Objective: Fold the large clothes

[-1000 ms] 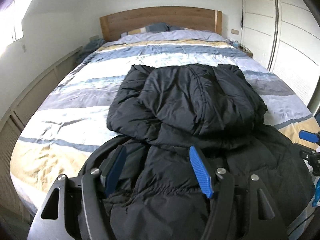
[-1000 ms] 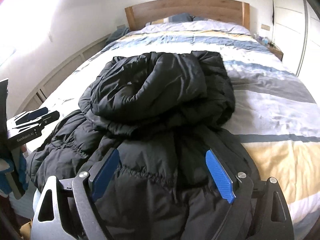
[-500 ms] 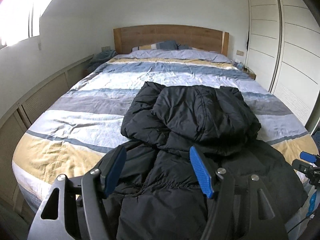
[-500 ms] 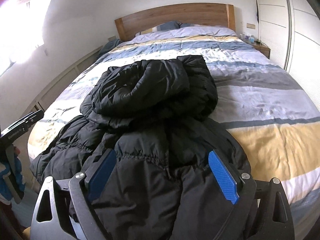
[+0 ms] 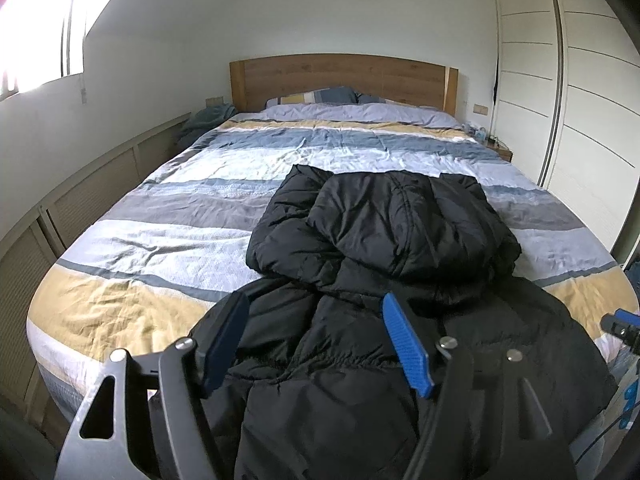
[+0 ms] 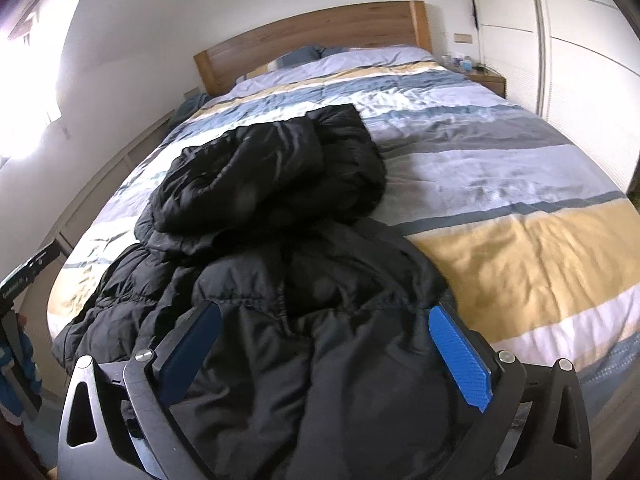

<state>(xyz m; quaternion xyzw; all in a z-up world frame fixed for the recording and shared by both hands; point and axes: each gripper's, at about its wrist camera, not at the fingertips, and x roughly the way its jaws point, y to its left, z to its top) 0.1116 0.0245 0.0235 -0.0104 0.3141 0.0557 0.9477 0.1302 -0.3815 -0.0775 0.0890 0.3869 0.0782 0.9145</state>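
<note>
A black puffer jacket (image 5: 384,240) lies bunched on the near half of the striped bed (image 5: 168,240), its lower part hanging over the foot edge. My left gripper (image 5: 314,312) hovers over the near part of the jacket. Its jaws are opening, with fabric lying between the blue pads (image 5: 404,344) but not squeezed. My right gripper (image 6: 324,316) is over the same near part of the jacket (image 6: 272,176). Its jaws are opening wide, and its pads (image 6: 460,356) stand apart from the cloth. Each view catches the other gripper at its edge.
A wooden headboard (image 5: 340,76) and pillows are at the far end. White wardrobe doors (image 5: 592,112) run along the right, with a nightstand (image 6: 486,78) beside the bed. Low cabinets (image 5: 80,200) line the left wall under a bright window.
Both grippers have drawn back toward the foot of the bed, so the jacket looks smaller and farther away. The right jaws have spread wider, and the right view has rolled.
</note>
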